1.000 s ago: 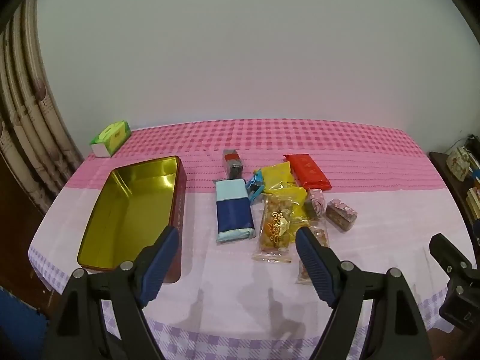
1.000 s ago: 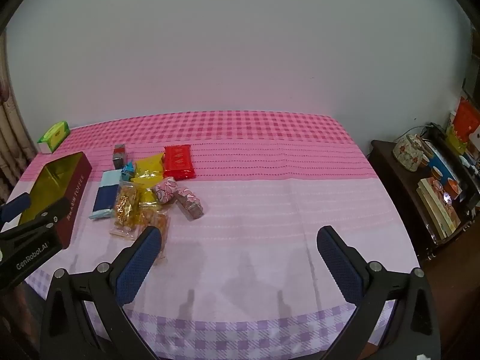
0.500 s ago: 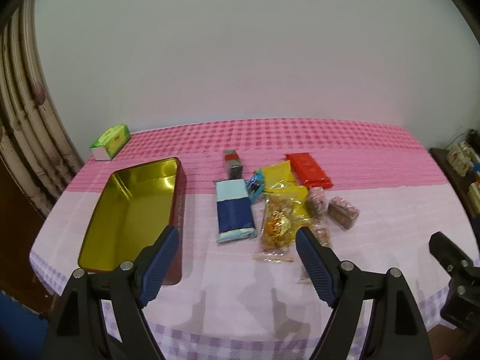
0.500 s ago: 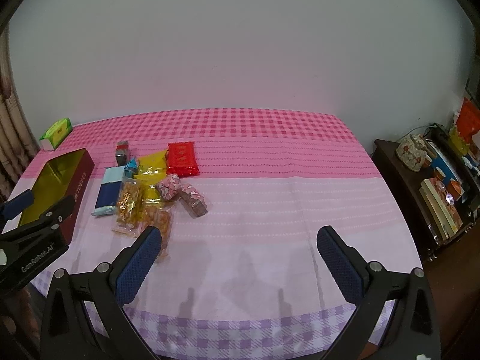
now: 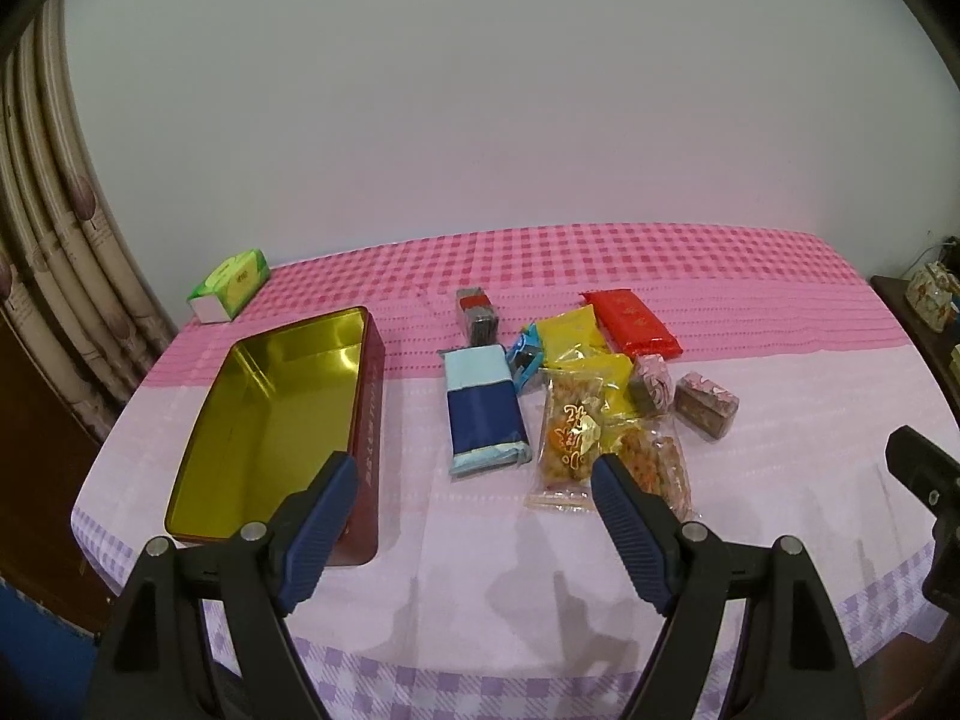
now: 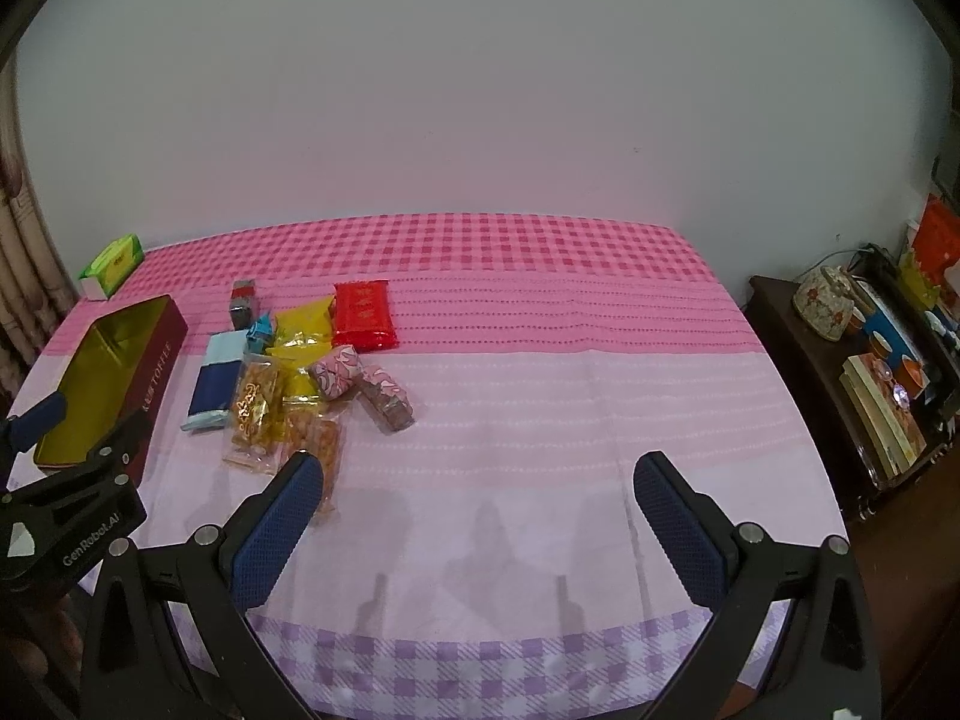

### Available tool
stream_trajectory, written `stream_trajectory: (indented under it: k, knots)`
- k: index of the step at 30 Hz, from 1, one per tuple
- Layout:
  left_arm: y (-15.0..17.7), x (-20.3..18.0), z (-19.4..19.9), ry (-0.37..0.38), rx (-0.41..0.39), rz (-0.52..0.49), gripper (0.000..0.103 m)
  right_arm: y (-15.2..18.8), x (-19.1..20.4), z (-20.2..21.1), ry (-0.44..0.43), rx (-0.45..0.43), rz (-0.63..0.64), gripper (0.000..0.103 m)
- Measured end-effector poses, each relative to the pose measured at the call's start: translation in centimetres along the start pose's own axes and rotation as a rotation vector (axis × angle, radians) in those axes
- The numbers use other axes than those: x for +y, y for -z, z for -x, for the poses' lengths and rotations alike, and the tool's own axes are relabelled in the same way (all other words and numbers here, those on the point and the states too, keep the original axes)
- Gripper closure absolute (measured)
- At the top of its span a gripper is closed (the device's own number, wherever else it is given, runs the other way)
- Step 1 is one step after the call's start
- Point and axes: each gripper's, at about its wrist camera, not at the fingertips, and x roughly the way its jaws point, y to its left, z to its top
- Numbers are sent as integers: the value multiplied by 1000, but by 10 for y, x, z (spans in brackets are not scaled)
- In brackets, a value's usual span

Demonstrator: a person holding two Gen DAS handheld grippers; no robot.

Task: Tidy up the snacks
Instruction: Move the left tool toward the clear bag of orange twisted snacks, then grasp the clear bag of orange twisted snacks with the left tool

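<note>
**Both claws hover wide apart, snacks piled mid-desk**

My left claw (image 5: 471, 477) is spread wide and holding nothing, hanging over the near edge of the desk (image 5: 780, 324). My right claw (image 6: 480, 474) is just as wide, empty too, over bare pink cloth. The open red tin (image 5: 270, 420) sits on the left, gold inside, nothing in it. Just right of it lies the blue bar (image 5: 486, 414), apart from the tin. Beside that, the clear pack of orange crackers (image 5: 567, 435) overlaps the yellow packets (image 5: 573, 333). The red packet (image 5: 630, 315) lies at the back right of the pile, and two pink-wrapped sweets (image 6: 366, 381) sit at its right edge. A green box (image 5: 231, 282) rests at the far left corner.
</note>
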Motion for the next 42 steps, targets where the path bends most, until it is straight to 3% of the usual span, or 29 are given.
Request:
stream_trajectory:
  k: [35, 42]
  knots:
    - [26, 0, -37, 72, 103, 61, 21, 0, -15, -3, 18, 6, -13, 0]
    - [34, -19, -44, 145, 109, 8, 21, 0, -19, -4, 30, 9, -19, 0]
